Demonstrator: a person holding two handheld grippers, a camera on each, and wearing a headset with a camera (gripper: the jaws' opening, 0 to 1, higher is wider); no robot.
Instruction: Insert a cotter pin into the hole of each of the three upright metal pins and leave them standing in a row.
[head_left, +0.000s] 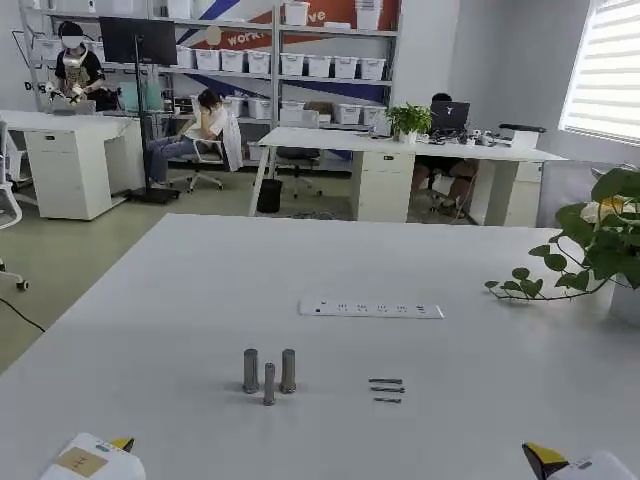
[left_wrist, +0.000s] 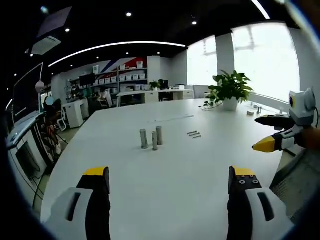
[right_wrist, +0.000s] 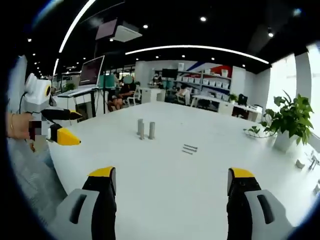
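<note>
Left gripper (left_wrist: 170, 173), right gripper (right_wrist: 172, 173): jaws wide apart, empty. Cotter pins (right_wrist: 189, 148) ahead, tiny, likely light, slippery: pinch one end. Metal pins (right_wrist: 145, 129) ahead too, hard, maybe tippy.

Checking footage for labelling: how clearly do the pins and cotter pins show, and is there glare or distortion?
Head view: even light, pins sharp, cotter pins tiny but distinct. Left gripper view: fisheye curves the table, windows blown out, pins soft. Right gripper view: same curvature, cotter pins thin lines.
</note>
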